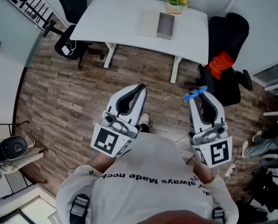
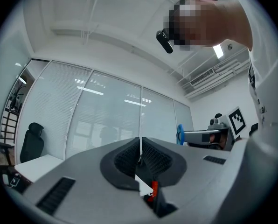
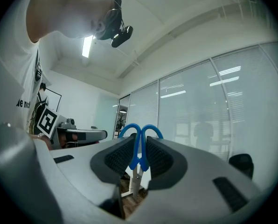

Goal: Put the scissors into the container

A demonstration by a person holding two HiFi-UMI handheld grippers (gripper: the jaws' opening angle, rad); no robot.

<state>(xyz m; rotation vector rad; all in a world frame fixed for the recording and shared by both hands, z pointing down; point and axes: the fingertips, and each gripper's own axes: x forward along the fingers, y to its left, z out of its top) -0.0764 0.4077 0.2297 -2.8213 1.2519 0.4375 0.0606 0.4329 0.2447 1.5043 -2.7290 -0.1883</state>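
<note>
Above wood floor (image 1: pixel 83 97), right claw (image 1: pixel 199 94) points forward, clamped on scissors (image 3: pixel 139 143).

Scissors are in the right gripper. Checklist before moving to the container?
1. Grip on scissors: ok. The right gripper clamps the blue handles between its pads.
2. Left gripper: ok. Shut, with nothing in it.
3. Container in sight: ok. It sits on the white table with its top uncovered.
4. Container in reach: not ok. Bare floor lies between the grippers and the table.
5. Blades closed: cannot tell.
</note>
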